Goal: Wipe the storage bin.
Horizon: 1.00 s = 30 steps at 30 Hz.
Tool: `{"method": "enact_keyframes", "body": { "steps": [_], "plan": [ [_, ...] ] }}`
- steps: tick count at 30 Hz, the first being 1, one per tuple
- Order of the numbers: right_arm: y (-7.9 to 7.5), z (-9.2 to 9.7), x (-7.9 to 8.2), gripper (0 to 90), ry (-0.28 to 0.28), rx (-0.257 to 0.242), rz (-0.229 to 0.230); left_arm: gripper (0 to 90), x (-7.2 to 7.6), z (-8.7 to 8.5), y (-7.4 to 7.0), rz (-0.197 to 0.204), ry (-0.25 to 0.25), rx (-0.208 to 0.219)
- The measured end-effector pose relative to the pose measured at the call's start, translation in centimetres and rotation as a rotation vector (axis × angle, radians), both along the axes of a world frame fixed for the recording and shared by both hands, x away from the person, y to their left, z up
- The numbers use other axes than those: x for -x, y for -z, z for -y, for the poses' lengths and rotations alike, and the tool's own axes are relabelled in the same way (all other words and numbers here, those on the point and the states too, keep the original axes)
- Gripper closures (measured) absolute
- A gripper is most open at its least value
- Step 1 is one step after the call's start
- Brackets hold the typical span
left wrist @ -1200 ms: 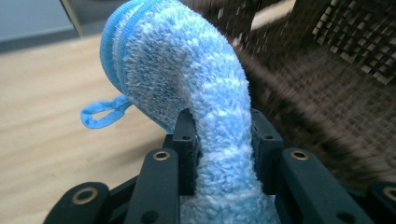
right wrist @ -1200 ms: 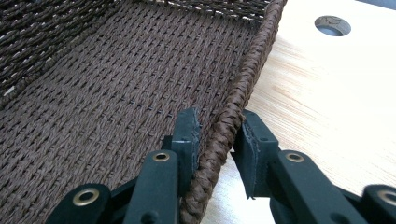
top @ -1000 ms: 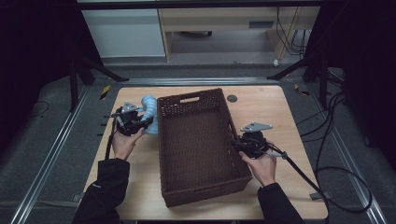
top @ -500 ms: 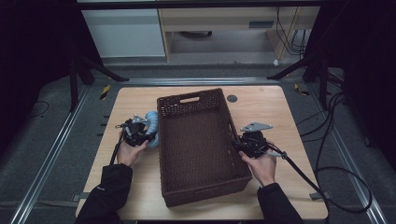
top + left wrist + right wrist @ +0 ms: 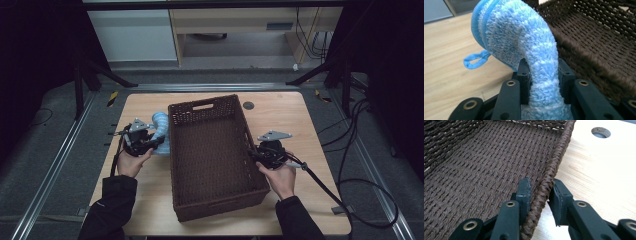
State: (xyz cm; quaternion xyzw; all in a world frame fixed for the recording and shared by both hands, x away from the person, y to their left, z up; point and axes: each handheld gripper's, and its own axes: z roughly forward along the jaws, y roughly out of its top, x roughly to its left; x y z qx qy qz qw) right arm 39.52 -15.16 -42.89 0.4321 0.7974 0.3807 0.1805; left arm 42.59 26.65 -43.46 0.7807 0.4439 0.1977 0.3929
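Note:
A fluffy blue cloth (image 5: 161,124) with a small hanging loop (image 5: 475,60) stands up from my left gripper (image 5: 158,143), which is shut on it just left of the basket. In the left gripper view the cloth (image 5: 524,37) is pinched between both pads of the left gripper (image 5: 542,72) and arches over toward the wicker wall (image 5: 594,37). The dark brown wicker basket (image 5: 202,103) sits mid-table with nothing inside. My right gripper (image 5: 253,155) is shut on its right rim, and the braided rim (image 5: 554,160) runs between the pads of the right gripper (image 5: 540,188).
The wooden table (image 5: 300,120) has a round cable hole (image 5: 248,105) behind the basket, which also shows as the hole (image 5: 601,132) in the right gripper view. Cables (image 5: 325,187) trail off the right side. Metal rails and dark stands flank the table.
My left hand has brought the blue cloth nearer to the person, along the basket's left wall. The right hand and the basket have not moved.

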Motion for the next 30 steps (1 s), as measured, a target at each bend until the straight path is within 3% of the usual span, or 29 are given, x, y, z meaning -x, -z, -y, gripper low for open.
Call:
{"method": "enact_keyframes", "body": {
  "steps": [6,12,16,21,23,26,30],
  "plan": [
    [0.0,0.0,-0.1,71.1,0.007,-0.003,-0.005,69.3,0.6,0.8,2.6,-0.084,0.022,-0.066],
    [0.0,0.0,-0.1,71.2,0.008,-0.002,-0.005,69.5,0.5,0.7,3.8,-0.123,0.025,-0.054],
    [0.0,0.0,-0.2,71.1,0.011,-0.004,-0.005,69.7,0.4,0.6,3.2,-0.111,0.020,-0.044],
    [0.0,0.1,-0.2,71.1,0.010,-0.003,-0.005,69.7,1.6,0.2,-0.1,-0.007,0.029,0.007],
    [0.0,0.1,-0.2,71.1,0.012,-0.004,-0.006,69.7,2.1,0.3,-0.9,0.012,0.037,0.009],
    [0.0,0.1,-0.3,71.1,0.014,-0.004,-0.006,69.7,2.6,0.7,-0.6,0.017,0.049,-0.027],
    [0.0,0.1,-0.3,71.1,0.014,-0.004,-0.006,69.8,2.8,0.7,0.9,-0.034,0.058,-0.039]
  ]
}}
